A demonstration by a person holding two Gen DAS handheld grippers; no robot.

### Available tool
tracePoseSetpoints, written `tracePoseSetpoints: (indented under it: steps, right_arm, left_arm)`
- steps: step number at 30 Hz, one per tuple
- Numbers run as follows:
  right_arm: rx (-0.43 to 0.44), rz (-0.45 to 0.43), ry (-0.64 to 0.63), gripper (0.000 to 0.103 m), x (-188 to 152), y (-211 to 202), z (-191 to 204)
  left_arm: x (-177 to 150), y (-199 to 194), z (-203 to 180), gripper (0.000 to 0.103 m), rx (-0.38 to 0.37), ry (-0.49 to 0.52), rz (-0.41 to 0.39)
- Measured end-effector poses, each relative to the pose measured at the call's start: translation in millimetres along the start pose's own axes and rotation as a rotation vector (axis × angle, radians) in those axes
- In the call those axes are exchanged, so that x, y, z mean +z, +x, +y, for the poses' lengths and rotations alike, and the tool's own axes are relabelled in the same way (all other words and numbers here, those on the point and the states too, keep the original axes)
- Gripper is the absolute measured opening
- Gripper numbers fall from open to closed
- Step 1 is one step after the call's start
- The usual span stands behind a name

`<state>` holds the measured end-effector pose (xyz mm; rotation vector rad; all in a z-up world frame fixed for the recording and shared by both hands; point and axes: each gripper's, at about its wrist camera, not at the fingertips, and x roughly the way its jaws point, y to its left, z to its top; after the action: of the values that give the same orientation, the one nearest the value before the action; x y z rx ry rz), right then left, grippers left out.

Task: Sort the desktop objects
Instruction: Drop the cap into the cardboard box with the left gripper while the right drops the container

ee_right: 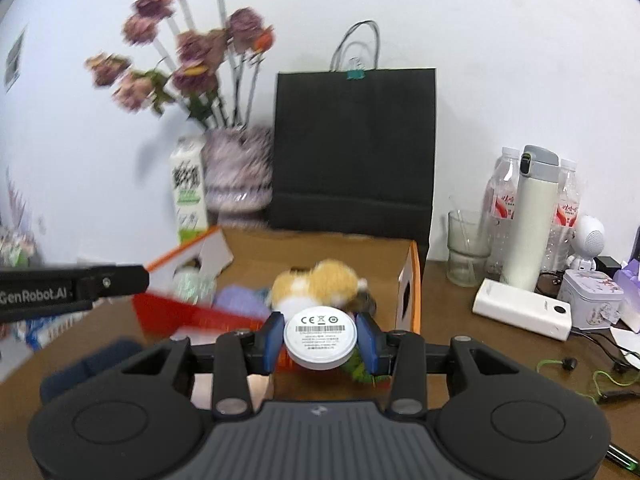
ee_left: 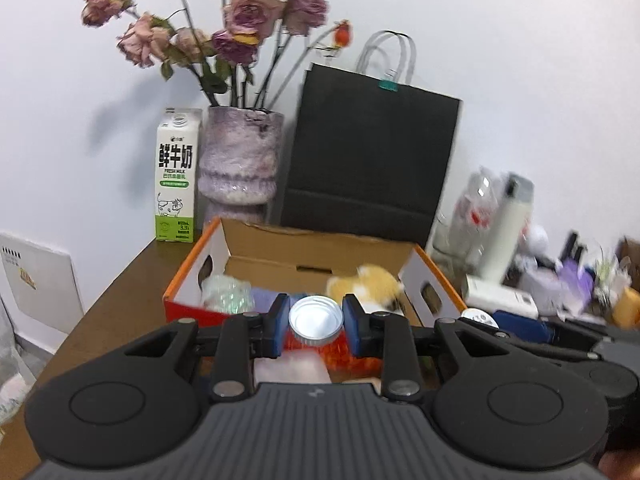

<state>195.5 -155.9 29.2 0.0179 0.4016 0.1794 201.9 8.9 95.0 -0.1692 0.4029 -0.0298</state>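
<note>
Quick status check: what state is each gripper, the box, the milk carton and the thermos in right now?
Left gripper: shut on silver-lidded jar.
Right gripper: shut on white round puck.
Cardboard box: open, plush toy inside.
Milk carton: upright, capped.
Thermos: upright, lid closed.

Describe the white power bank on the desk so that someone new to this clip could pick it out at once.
Find the tall black paper bag against the wall, then look right to the cream flask between clear bottles. In front of the flask, the power bank lies flat on the brown desk: a plain white slab, unlike the patterned tin right of it.
</note>
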Motion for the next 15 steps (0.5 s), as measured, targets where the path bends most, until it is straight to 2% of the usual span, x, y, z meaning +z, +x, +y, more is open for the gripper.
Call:
tracePoseSetpoints:
  steps: [7, 15]
  right_arm:
    - [-0.032, -0.01, 0.049, 0.038, 13.3, 46.1, -10.8]
    - [-0.052, 0.073, 0.039, 0.038, 11.8, 104.9, -22.1]
  left_arm:
    - [10.1, 48.4, 21.9, 0.029, 0.019, -0.083, 0.009]
    - [11.2, 111.2, 22.6, 0.029, 0.027, -0.028, 0.08]
